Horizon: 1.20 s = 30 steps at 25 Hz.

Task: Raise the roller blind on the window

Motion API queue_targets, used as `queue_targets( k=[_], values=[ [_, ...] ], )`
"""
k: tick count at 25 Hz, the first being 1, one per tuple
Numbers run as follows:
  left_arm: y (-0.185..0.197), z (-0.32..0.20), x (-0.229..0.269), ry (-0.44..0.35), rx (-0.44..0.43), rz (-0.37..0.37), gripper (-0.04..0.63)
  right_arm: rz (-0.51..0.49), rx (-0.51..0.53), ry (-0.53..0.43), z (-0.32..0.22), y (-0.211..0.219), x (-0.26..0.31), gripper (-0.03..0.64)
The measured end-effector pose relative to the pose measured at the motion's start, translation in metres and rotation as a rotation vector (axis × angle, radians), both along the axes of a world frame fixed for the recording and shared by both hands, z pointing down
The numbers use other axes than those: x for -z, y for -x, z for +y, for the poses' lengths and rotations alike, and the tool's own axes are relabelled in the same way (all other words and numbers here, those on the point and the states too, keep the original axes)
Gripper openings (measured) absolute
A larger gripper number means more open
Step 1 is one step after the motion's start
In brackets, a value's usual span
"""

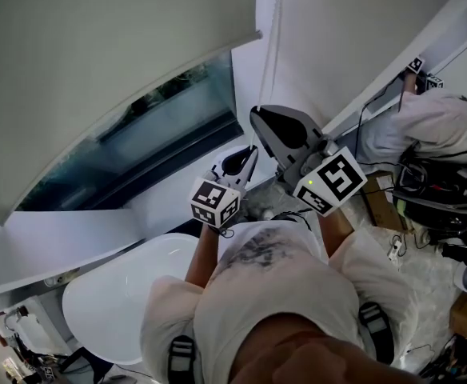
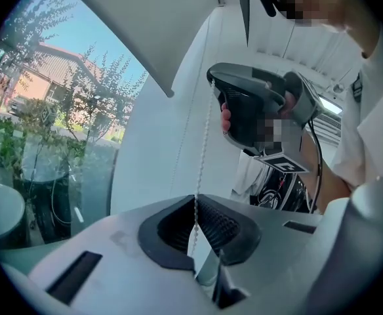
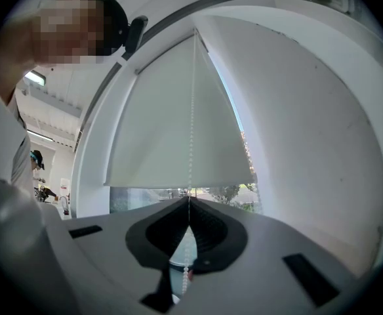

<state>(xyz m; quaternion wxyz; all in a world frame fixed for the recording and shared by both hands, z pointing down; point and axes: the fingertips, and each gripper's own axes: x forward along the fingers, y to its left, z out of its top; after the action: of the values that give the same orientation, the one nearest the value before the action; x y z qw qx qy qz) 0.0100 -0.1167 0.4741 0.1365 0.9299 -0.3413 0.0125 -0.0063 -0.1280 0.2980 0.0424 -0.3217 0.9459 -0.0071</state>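
- Two hand-held grippers are working close in front of the person's chest, the left gripper (image 1: 249,154) sitting lower and the right gripper (image 1: 256,117) just above it.
- Left gripper's ribbed black pads are pinching together on a thin white beaded pull chain (image 2: 203,136), which is running straight up out of the closed tips towards the right gripper.
- Right gripper's jaws are likewise pressing shut on that same strand higher up, with the beads carrying on down behind its pads.
- Chain is hanging just beside the right edge of a pale grey fabric roller blind (image 1: 97,62), against the white window reveal (image 1: 313,38).
- Blind is covering the upper part of the window (image 1: 137,138) and leaving a strip of glass bare beneath it.
- Trees and a reddish building (image 2: 40,77) are showing through the glass, farthest off.
- Judging by its look, the chain is going to handle as light, limp and rather slippery. It can only carry a pull, never a push.
- Gripping squarely across the strand, so a bead is catching against the pads, and drawing straight along its line is looking safest. A sideways tug is risking a slip or a jumped bead.
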Motion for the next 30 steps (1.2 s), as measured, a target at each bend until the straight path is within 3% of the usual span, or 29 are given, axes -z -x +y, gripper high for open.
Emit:
queue_targets(
  k=[9, 30],
  values=[
    [0.003, 0.002, -0.026, 0.036, 0.000, 0.034, 0.015, 0.026, -0.021, 0.037, 0.001, 0.003, -0.028, 0.061],
    [0.001, 0.006, -0.123, 0.188, -0.031, -0.022, 0.015, 0.157, -0.037, 0.162, 0.000, 0.007, -0.123, 0.061]
  ],
)
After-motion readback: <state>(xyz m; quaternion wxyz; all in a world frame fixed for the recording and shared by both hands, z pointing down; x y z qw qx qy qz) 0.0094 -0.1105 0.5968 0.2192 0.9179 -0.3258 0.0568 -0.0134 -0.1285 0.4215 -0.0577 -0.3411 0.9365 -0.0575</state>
